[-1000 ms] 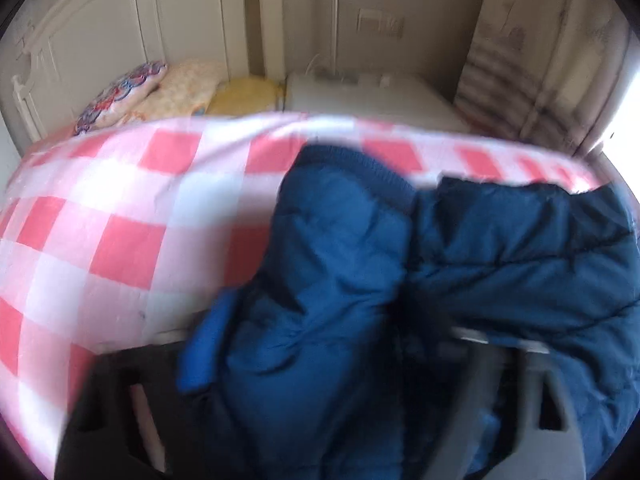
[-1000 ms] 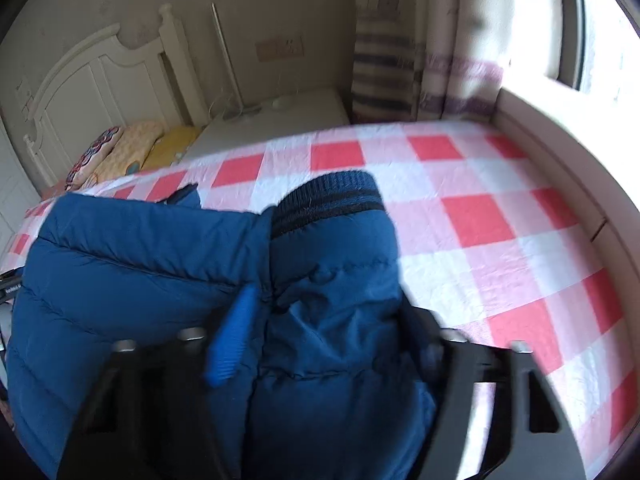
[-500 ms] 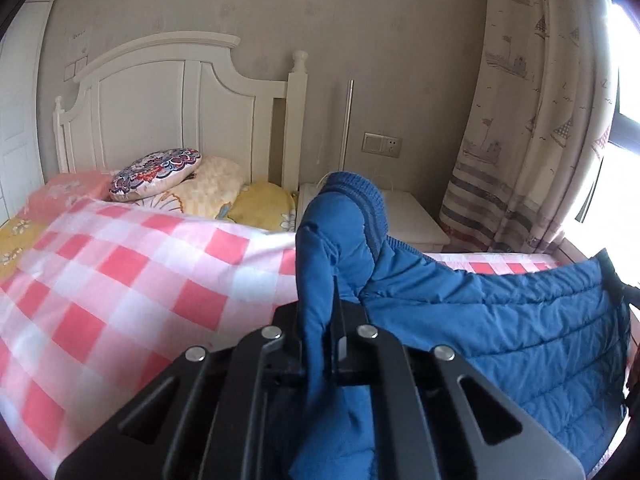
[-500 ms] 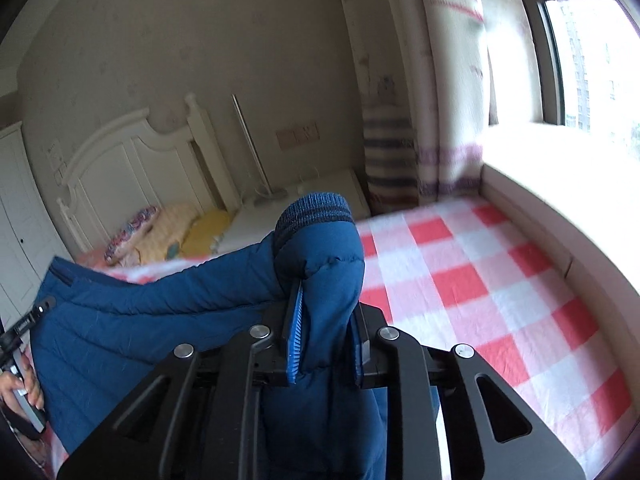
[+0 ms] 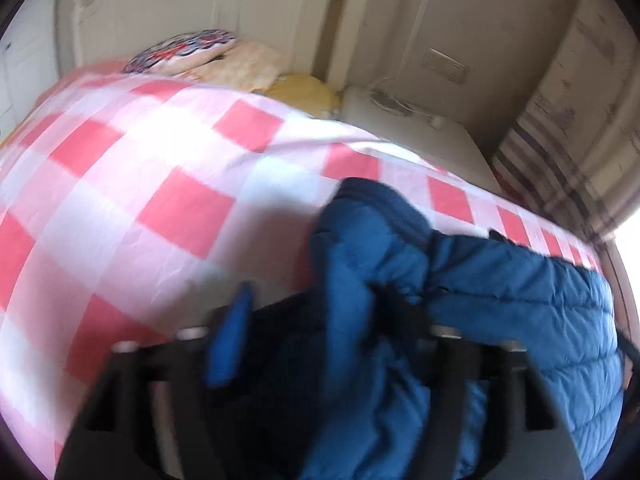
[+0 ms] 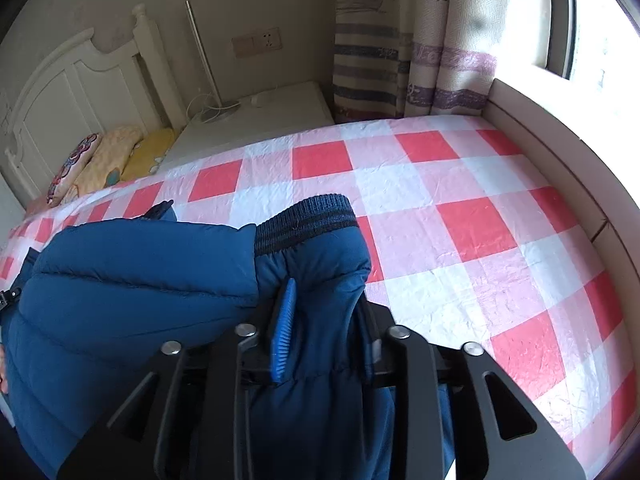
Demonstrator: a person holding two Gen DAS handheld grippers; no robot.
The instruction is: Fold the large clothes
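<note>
**Both sleeves in hand over the bed**

The blue puffer jacket [image 6: 132, 280] lies spread across the red-and-white checked bed cover [image 6: 460, 208], its quilted body running between the two cameras. In the right wrist view the ribbed cuff [image 6: 308, 216] of one sleeve sits on the cover just ahead of the right gripper [image 6: 324, 344], whose fingers are part-way closed with the padded sleeve bunched between them; the blue pad [image 6: 283, 336] presses into the fabric, so it is pinching the sleeve. The left wrist view is blurred by motion. There the other sleeve [image 5: 360, 248] rises between the fingers of the left gripper [image 5: 316, 340], which stand fairly wide apart; whether they actually clamp the fabric I cannot tell.

Judging from this, the step in hand is the sleeve fold: each sleeve is taken near its cuff to be laid inward over the jacket's body. The next move calls for carrying both cuffs across the chest panel evenly, keeping the puffy fabric flat so it does not spring back, and letting go only once it rests.

Beyond the bed stand pillows [image 6: 104, 160], a white headboard [image 6: 72, 92], a nightstand [image 6: 260, 120] and striped curtains [image 6: 400, 60].
</note>
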